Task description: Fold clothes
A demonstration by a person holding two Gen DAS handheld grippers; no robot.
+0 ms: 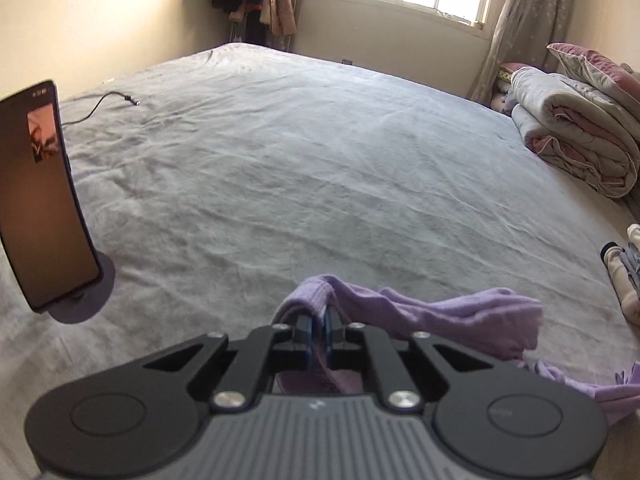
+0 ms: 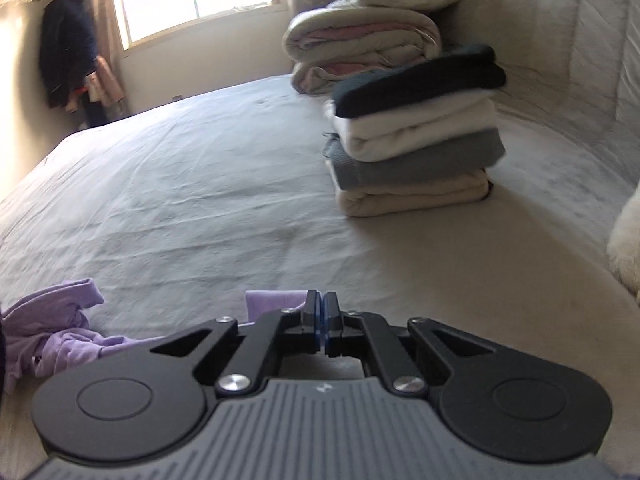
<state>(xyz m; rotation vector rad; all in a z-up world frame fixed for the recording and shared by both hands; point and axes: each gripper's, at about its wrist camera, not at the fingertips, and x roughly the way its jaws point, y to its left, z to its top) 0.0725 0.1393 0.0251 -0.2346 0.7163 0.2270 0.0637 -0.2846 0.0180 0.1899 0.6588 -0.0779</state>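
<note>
four folded garments sit stacked (image 2: 416, 132) at two o'clock. we pinch the crumpled lilac cotton garment (image 1: 460, 316) in both the left gripper (image 1: 319, 320) and the right gripper (image 2: 322, 312); folding it remains.

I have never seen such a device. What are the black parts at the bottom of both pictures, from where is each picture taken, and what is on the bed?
They are two hand-held grippers, each with its own camera looking along its fingers. The left gripper is shut on a purple garment. The right gripper is shut too, seemingly on the garment's edge. On the bed lie a phone on a stand, a cable, rolled quilts, and a stack of folded clothes.
</note>
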